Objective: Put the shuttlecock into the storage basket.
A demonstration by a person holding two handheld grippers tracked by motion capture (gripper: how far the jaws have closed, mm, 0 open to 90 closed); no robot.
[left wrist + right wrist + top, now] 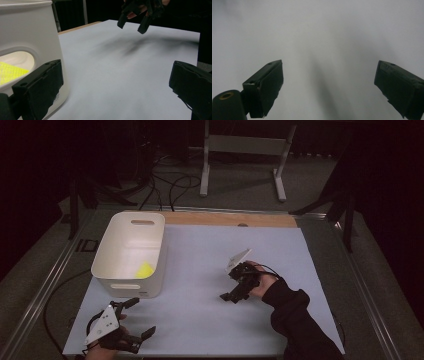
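Your left gripper (140,317) is resting at the near bench (210,270) edge, jaws spread wide and empty; part of your hand is cut off there. Just ahead-left, the white bin (131,251) is holding a yellow item (145,270), partly hidden by the wall. Your right gripper (235,296) is hovering over bare bench, jaws apart; its own view is blurring the surface.

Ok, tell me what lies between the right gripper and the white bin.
Nothing. In the high view, the stretch of white mat between the right gripper and the bin is bare. The yellow piece lies inside the bin.
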